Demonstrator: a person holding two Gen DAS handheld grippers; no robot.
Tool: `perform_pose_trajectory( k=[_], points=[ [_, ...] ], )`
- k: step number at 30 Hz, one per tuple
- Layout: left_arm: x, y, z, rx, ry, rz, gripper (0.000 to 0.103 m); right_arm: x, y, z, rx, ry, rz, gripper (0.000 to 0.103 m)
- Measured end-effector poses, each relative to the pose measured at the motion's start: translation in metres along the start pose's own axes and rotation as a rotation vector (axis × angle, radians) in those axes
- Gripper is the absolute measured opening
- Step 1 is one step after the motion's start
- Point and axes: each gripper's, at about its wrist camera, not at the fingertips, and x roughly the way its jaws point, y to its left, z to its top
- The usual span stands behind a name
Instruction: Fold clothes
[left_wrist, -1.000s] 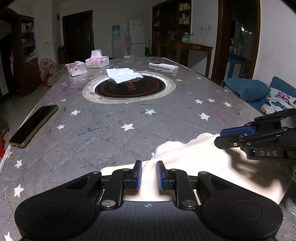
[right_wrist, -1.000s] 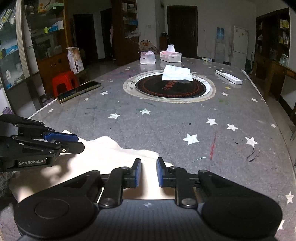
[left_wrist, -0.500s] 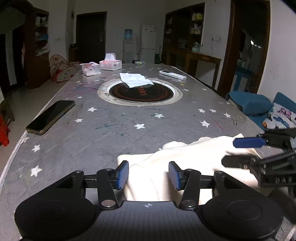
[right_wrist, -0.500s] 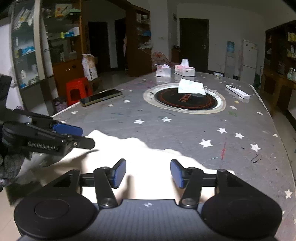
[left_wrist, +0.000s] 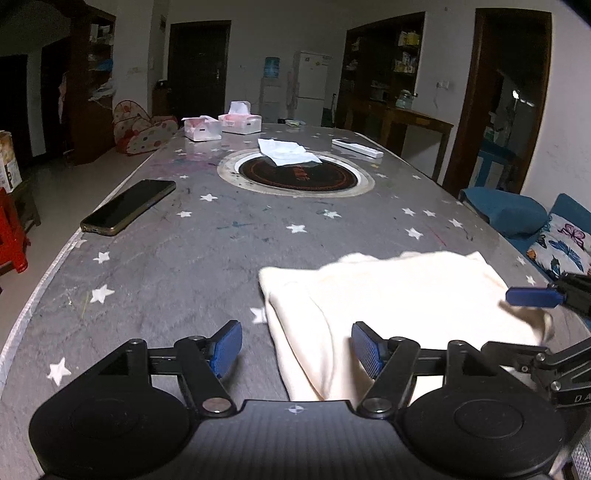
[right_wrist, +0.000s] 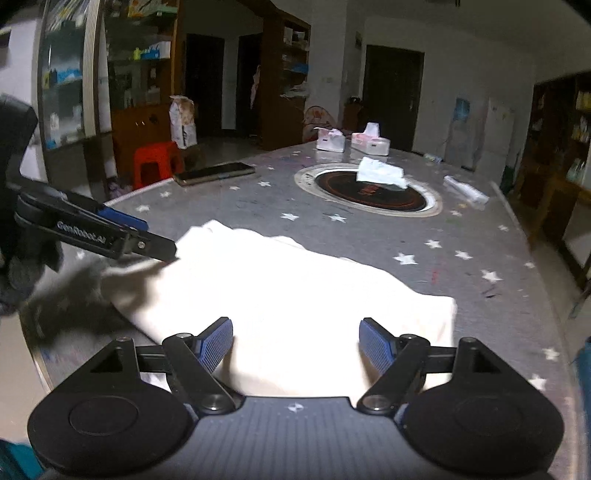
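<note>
A cream folded garment (left_wrist: 399, 295) lies flat on the grey star-patterned table (left_wrist: 207, 251) near its front edge. It also shows in the right wrist view (right_wrist: 288, 291). My left gripper (left_wrist: 296, 350) is open and empty, raised over the garment's left edge. My right gripper (right_wrist: 296, 345) is open and empty above the garment's near edge. The right gripper's fingers (left_wrist: 532, 296) show at the right of the left wrist view. The left gripper's fingers (right_wrist: 122, 232) show at the left of the right wrist view, over the cloth's far corner.
A phone (left_wrist: 129, 206) lies near the table's left edge. A round inset hotplate (left_wrist: 295, 177) with a white tissue (left_wrist: 288, 151) sits mid-table. Two tissue boxes (left_wrist: 221, 125) and a remote (left_wrist: 356, 147) stand farther back. A red stool (right_wrist: 155, 162) stands left of the table.
Both grippers have opened and let go of the garment, then lifted and drawn back. The garment now lies flat on the table.
</note>
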Motion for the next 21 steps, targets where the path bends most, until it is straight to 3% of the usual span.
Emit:
perform_pose_trajectory(
  k=[9,14,21],
  points=[
    [0.005,-0.004,-0.010,0.017,0.020,0.027,0.070,-0.010,0.005,-0.019,-0.065,0.011,-0.056,0.081],
    [0.006,-0.005,-0.010,0.020,0.021,0.032,0.070,-0.014,-0.005,-0.009,-0.022,-0.029,-0.095,0.088],
    [0.003,-0.002,-0.013,0.013,0.026,0.035,0.072,-0.003,-0.016,-0.018,0.018,-0.002,-0.101,0.090]
  ],
)
